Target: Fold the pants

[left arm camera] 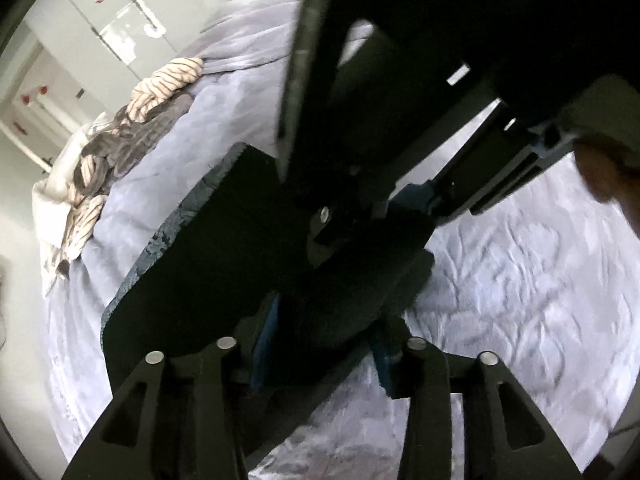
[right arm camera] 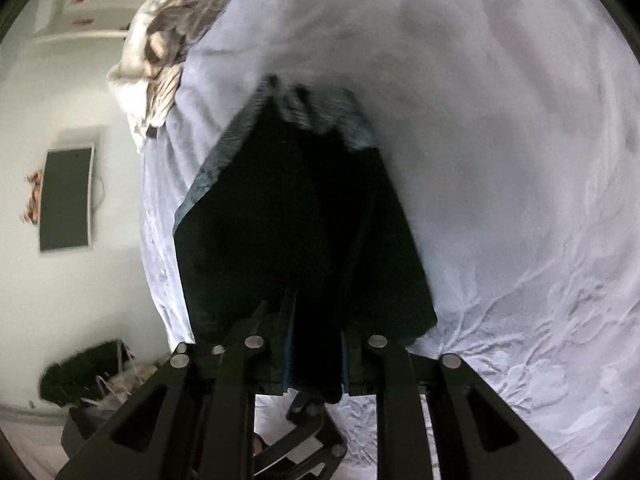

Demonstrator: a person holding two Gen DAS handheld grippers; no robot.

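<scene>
1. Left wrist view looks down over its claw, close above the dark pants [left arm camera: 192, 272] on the bed [left arm camera: 520, 280].
2. Right wrist view, also close, faces along the pants [right arm camera: 300, 220]; both share the bed [right arm camera: 500, 160] and the striped bedding [left arm camera: 160, 88] beyond.

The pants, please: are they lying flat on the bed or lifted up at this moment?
Lifted at the near end: both grippers, left and right, clamp the dark pants, which stretch toward the pale bedsheet.

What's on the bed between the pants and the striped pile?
Only bare lavender bedding: the left wrist view shows it between the dark pants and the striped pile. Nothing else lies there.
</scene>
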